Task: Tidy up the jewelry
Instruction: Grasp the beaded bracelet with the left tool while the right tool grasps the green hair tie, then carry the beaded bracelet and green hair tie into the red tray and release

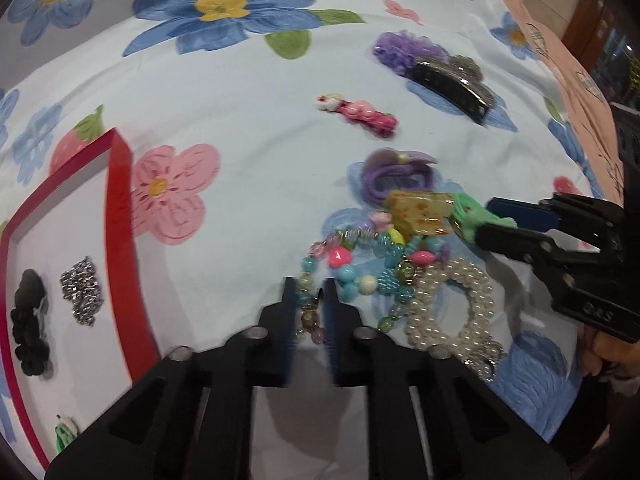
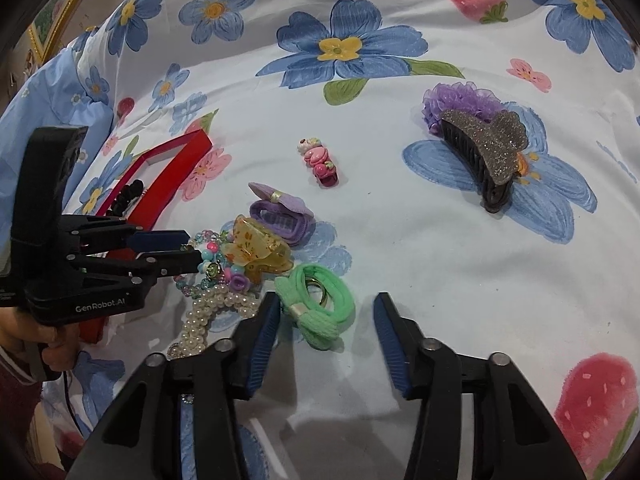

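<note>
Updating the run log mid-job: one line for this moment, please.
left gripper: shut on colorful bead bracelet | right gripper: open, beside green hair tie | red tray: holds some pieces

— What's it all sitting on?
— A white cloth (image 2: 400, 264) printed with blue flowers and strawberries.
— And on it?
— A red-rimmed tray (image 1: 120, 208), pink clip (image 2: 319, 161), glittery claw clip (image 2: 486, 152), purple scrunchie (image 2: 456, 98), green hair tie (image 2: 320, 308), pearl bracelet (image 1: 452, 308).

Your tray (image 1: 120, 216) sits left of the pile, where the beaded bracelet (image 1: 352, 264) touches the pearl bracelet (image 1: 452, 304) (claw clip (image 1: 420, 212) just behind them); the hair tie (image 2: 320, 304) lies right, the barrette (image 1: 360, 114) farther back.
</note>
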Demonstrator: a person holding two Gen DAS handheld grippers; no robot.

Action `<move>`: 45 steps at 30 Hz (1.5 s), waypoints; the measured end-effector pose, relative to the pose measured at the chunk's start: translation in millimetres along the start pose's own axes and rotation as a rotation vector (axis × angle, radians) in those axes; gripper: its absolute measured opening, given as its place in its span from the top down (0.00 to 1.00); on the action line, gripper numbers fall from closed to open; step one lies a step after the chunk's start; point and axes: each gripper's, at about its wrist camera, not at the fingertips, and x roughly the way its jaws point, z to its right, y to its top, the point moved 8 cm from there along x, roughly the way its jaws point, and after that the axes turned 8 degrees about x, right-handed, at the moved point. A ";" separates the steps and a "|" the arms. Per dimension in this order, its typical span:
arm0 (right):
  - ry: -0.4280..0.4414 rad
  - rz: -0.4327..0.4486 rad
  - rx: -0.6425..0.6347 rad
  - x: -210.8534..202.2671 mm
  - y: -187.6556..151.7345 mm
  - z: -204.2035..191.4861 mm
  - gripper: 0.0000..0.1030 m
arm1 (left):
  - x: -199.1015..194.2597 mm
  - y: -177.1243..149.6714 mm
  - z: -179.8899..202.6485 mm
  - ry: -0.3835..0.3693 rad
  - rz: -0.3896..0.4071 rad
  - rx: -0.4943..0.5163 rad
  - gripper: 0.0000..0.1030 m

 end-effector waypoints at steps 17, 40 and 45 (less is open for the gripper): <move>0.024 0.111 0.067 -41.9 3.6 -6.3 0.86 | -74.6 -5.9 -5.5 -0.084 0.182 -0.148 0.92; 0.143 0.136 -0.039 -54.3 6.5 -98.0 0.86 | -155.5 -51.4 -81.6 -0.046 0.338 -0.362 0.92; 0.168 0.120 -0.068 -46.4 6.2 -121.2 0.86 | -162.3 -70.1 -104.0 -0.038 0.351 -0.422 0.92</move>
